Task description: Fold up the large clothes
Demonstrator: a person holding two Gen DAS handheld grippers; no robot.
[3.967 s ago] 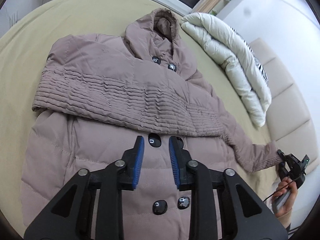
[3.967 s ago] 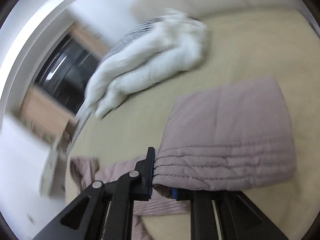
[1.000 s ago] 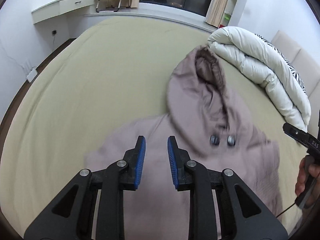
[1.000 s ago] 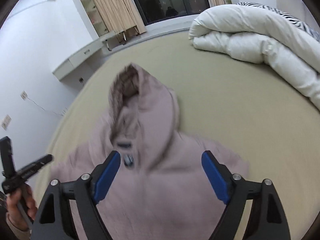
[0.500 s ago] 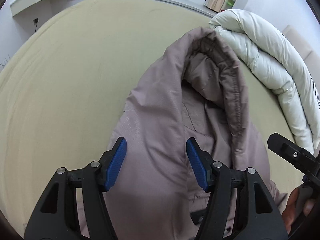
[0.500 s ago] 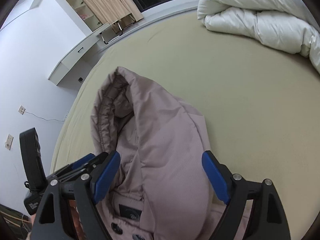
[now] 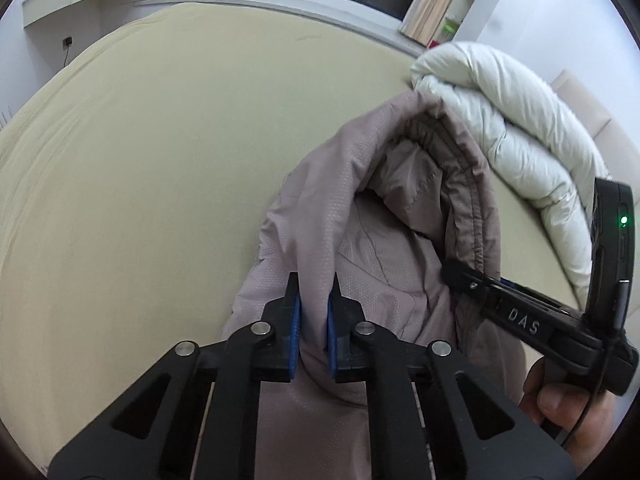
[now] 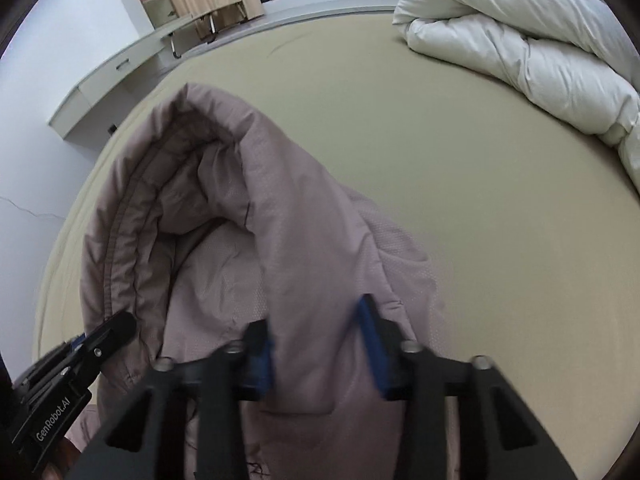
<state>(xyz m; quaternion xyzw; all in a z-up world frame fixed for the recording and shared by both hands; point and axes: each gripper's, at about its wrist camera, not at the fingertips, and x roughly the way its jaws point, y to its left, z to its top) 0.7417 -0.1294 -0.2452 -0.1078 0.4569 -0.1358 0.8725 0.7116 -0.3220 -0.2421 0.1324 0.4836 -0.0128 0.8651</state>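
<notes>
The bed (image 7: pixel 140 140), covered in a beige sheet, is filling most of both views. A white duvet (image 7: pixel 512 120) is being kept rolled up along its far side. The mauve padded coat (image 7: pixel 360 240) is lying on the bed in front of both tools, its hood (image 8: pixel 192 168) pointing away toward the window, with the hood's tip just beside the duvet. A fold of fabric at the hood's left side is being gripped by the left tool (image 7: pixel 313 316), whose blue pads are pressed shut on it. The right tool (image 8: pixel 316 340) is being closed around the hood's right side; cloth is sitting between its blurred jaws, and the pads are not yet seen pressing on it. A hand (image 7: pixel 560 400) is being seen under the right tool.
</notes>
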